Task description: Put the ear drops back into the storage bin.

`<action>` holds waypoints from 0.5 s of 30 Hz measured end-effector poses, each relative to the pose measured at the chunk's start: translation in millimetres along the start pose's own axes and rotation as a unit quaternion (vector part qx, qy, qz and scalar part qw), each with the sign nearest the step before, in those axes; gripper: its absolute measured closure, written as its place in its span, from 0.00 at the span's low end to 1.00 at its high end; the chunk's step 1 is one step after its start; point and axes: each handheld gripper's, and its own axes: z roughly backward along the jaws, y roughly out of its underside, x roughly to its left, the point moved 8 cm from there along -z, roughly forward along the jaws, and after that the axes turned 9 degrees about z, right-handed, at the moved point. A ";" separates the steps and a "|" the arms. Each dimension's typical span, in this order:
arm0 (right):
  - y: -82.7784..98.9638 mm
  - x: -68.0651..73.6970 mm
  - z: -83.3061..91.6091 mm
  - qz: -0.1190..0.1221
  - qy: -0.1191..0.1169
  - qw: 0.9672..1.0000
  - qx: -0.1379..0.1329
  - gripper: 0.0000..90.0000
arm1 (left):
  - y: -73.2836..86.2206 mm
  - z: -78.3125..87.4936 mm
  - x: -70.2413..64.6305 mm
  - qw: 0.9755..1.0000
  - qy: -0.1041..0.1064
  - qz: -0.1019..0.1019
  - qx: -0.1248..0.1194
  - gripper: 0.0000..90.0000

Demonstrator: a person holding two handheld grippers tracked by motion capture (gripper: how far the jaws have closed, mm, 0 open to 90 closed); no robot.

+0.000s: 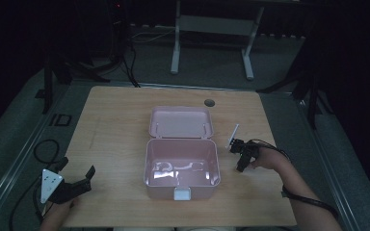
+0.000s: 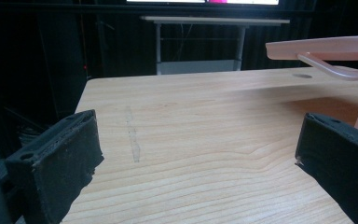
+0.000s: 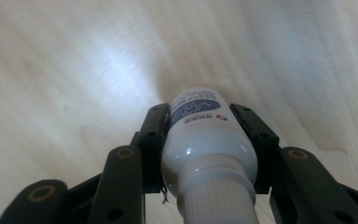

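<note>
Right gripper clamped on white bottle, at box's 3 o'clock. Bottle light, rigid, glossy, may slip; grip mid-body. Left gripper wide open, empty, at box's 9 o'clock.

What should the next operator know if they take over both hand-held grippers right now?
Left hand-held gripper: open, holding nothing, low over the table's near left corner, aimed toward the box.
Right hand-held gripper: shut on the white bottle, cap end toward the camera, just above the tabletop to the right of the box.
Pink box: at table centre, lid swung fully back, latch at the near side; I cannot make out what lies inside.
Done: box opened, bottle gripped.
Left, probably: carry the bottle into the box, release, then close the lid.
</note>
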 end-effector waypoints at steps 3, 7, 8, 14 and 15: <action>2.6 6.9 1.9 0.021 -0.007 1.000 0.003 0.66 | 0.0 0.0 -0.1 1.000 -0.001 0.000 0.000 0.00; 4.7 9.7 5.8 0.037 -0.003 0.999 0.003 0.66 | 0.0 -0.1 -0.1 1.000 -0.001 -0.001 0.000 0.00; 5.3 10.7 7.6 0.039 -0.003 0.999 0.002 0.66 | 0.0 -0.1 -0.2 1.000 0.000 -0.001 0.000 0.00; 9.0 20.2 16.8 0.100 0.005 0.995 -0.011 0.66 | 0.1 -0.1 -0.2 1.000 0.000 -0.001 0.000 0.00; 10.9 24.1 17.7 0.124 0.008 0.992 -0.010 0.66 | 0.0 -0.2 -0.2 1.000 -0.001 -0.001 0.000 0.00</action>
